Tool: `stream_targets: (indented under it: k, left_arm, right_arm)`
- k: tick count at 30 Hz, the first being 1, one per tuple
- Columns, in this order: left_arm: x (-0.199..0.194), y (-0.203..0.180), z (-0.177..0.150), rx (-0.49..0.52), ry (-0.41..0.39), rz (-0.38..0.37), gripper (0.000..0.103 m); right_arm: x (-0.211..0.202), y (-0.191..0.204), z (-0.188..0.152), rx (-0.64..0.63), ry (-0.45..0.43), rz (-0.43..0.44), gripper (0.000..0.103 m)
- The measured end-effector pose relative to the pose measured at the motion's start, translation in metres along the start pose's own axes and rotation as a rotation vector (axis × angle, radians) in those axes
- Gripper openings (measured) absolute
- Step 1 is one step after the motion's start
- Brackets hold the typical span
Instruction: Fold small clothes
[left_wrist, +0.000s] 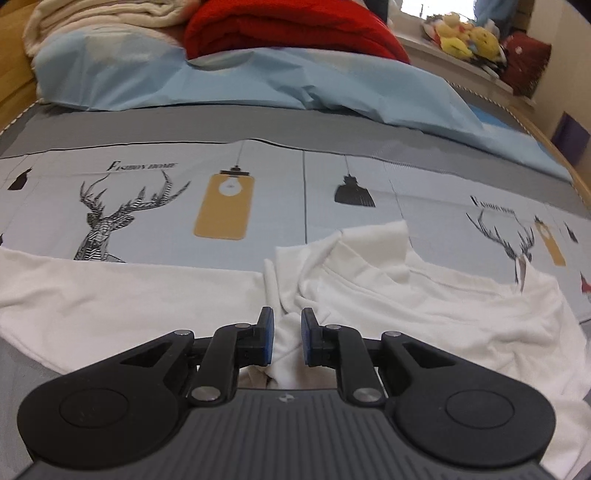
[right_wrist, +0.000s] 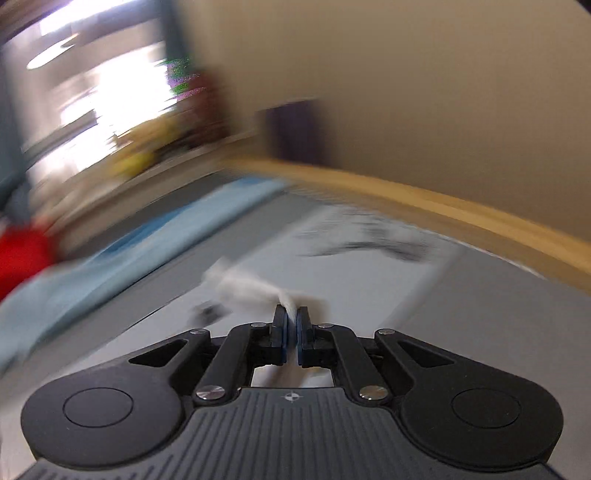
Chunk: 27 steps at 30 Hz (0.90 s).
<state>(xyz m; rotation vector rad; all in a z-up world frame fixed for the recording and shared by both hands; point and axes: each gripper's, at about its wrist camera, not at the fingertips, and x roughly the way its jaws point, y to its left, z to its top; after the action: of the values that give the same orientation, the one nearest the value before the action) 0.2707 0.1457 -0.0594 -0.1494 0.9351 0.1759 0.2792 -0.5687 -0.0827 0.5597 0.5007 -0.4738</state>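
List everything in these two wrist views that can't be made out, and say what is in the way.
- Left wrist view: the near part of the white garment is hidden behind the left gripper; whether its pads press the fold between them is unclear.
- Left wrist view: the plush toys on the sill are too small and soft to identify.
- Right wrist view: motion blur smears the room; the white cloth pinched in the right gripper has no readable shape.

White garment (left_wrist: 424, 306) beneath and beyond the blue-padded jaws; pale sheet (left_wrist: 295, 206) ahead printed with black stags and mustard lamps; light blue quilt (left_wrist: 240, 81), red blanket (left_wrist: 288, 26) farther off.
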Motion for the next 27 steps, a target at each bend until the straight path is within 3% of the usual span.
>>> stream_targets:
  k: [4, 7, 9, 12, 15, 17, 18, 19, 24, 26, 27]
  left_arm:
    - [0.007, -0.003, -0.001, 0.008, 0.011, 0.002, 0.017]
    - [0.011, -0.007, -0.001, 0.013, 0.019, -0.005, 0.017]
    - [0.013, -0.009, -0.002, 0.022, 0.024, -0.013, 0.017]
    - [0.016, -0.014, -0.004, 0.047, 0.036, -0.026, 0.017]
    - [0.018, -0.016, -0.006, 0.061, 0.044, -0.027, 0.017]
    - [0.019, -0.017, -0.006, 0.057, 0.048, -0.030, 0.017]
    - [0.019, -0.017, -0.006, 0.057, 0.049, -0.032, 0.017]
    - [0.019, -0.018, -0.006, 0.059, 0.049, -0.032, 0.017]
    - [0.020, -0.021, -0.009, 0.081, 0.052, -0.026, 0.017]
    - [0.021, -0.020, -0.010, 0.082, 0.057, -0.022, 0.017]
    - [0.022, -0.020, -0.010, 0.082, 0.059, -0.022, 0.017]
  right_arm:
    - [0.015, -0.054, -0.011, 0.131, 0.018, -0.114, 0.003]
    - [0.017, -0.076, -0.011, 0.198, -0.028, -0.093, 0.003]
    - [0.027, -0.096, -0.019, 0.275, 0.031, -0.047, 0.004]
    - [0.045, -0.117, -0.043, 0.370, 0.201, -0.181, 0.010]
    - [0.040, -0.120, -0.050, 0.419, 0.208, -0.173, 0.010]
    - [0.041, -0.116, -0.045, 0.413, 0.193, -0.144, 0.026]
    - [0.043, -0.118, -0.045, 0.425, 0.179, -0.138, 0.045]
    - [0.042, -0.120, -0.043, 0.441, 0.160, -0.149, 0.052]
    - [0.051, -0.142, -0.038, 0.567, 0.105, -0.117, 0.050]
    - [0.058, -0.145, -0.033, 0.563, 0.109, -0.095, 0.036]
    - [0.062, -0.146, -0.032, 0.549, 0.119, -0.079, 0.023]
